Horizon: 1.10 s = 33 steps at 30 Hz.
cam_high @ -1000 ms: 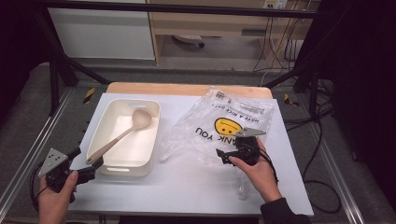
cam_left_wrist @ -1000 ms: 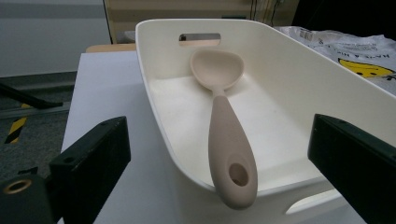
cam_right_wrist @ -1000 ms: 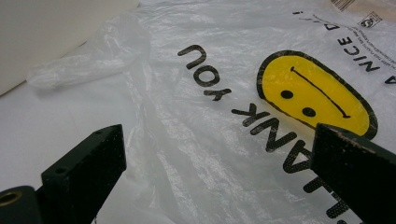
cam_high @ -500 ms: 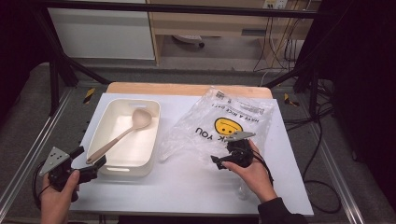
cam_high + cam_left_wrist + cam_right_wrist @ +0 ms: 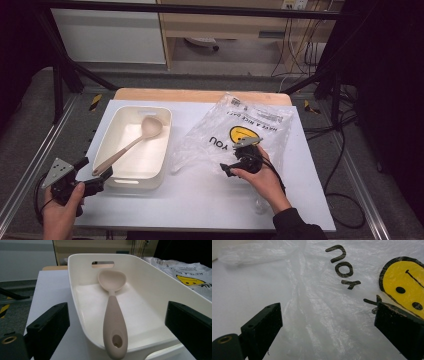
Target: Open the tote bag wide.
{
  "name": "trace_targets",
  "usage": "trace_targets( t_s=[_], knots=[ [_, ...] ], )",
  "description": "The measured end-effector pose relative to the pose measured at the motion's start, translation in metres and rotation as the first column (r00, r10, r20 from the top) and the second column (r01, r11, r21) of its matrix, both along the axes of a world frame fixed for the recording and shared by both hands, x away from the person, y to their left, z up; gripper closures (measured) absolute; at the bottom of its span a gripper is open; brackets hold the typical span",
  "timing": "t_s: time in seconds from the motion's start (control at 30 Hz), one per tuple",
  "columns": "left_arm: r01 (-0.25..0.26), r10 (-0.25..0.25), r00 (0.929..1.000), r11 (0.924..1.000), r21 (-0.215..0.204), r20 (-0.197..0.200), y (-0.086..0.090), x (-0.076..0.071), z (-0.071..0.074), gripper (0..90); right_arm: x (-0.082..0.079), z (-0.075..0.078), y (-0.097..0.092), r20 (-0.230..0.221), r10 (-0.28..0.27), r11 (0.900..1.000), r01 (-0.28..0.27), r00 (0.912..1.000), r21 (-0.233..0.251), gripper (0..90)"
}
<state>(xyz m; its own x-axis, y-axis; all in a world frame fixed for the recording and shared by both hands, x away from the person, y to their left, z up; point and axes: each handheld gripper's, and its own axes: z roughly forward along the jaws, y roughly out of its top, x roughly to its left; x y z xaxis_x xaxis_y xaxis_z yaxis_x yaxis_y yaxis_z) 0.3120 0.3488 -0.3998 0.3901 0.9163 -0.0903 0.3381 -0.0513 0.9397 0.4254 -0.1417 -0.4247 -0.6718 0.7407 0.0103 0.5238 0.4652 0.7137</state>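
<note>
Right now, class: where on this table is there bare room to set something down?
The widest bare patch is the near strip, between the white tub and the right gripper. A narrow lane runs between tub and plastic bag. The bag crowds the right half; the spoon occupies the tub.

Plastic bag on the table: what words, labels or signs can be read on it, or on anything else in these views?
"YOU": black letters on the plastic bag, upside down in the high view beside a yellow smiley face.
"HAVE A NICE DAY": small line arched along the smiley, only just legible.
Fine print block near the bag's far edge: too small to read.
White tub and spoon: no text.
</note>
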Motion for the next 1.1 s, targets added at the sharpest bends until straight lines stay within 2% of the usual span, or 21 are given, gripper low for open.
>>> trace_targets(
  t_s=[0.13, 0.37, 0.57, 0.73, 0.87, 1.1],
  knots=[
    [0.0, 0.0, 1.0, 1.0, 0.002, -0.006, 0.001, 0.0, -0.001, 5.5, 0.006, -0.004, 0.0, -0.015, -0.006, 1.0, 0.006, 0.9999, -0.004, 8.0],
    [0.005, -0.005, 1.0, 0.9999, 0.014, -0.007, 0.001, -0.001, -0.001, 5.5, 0.007, -0.016, 0.001, -0.071, -0.003, 0.9993, 0.001, 0.9975, -0.036, 5.6],
    [0.005, -0.005, 0.9999, 0.9999, 0.015, -0.012, 0.0, 0.0, -0.002, 5.5, 0.009, -0.024, 0.002, -0.096, -0.001, 0.9986, -0.004, 0.9954, -0.053, 5.5],
    [0.005, -0.005, 0.9999, 0.9999, 0.013, -0.011, 0.0, 0.0, -0.002, 5.5, 0.009, -0.025, 0.001, -0.098, -0.004, 0.9975, -0.003, 0.9952, -0.07, 9.9],
    [0.007, -0.006, 0.9999, 0.9999, 0.015, -0.011, 0.0, 0.0, -0.002, 5.5, 0.008, -0.026, 0.001, -0.083, -0.006, 0.9969, -0.001, 0.9966, -0.079, 13.7],
    [0.007, -0.007, 0.9999, 0.9998, 0.016, -0.011, 0.0, 0.0, -0.002, 5.5, 0.009, -0.024, -0.007, -0.066, -0.024, 0.9981, 0.02, 0.9975, -0.058, 28.4]
  ],
)
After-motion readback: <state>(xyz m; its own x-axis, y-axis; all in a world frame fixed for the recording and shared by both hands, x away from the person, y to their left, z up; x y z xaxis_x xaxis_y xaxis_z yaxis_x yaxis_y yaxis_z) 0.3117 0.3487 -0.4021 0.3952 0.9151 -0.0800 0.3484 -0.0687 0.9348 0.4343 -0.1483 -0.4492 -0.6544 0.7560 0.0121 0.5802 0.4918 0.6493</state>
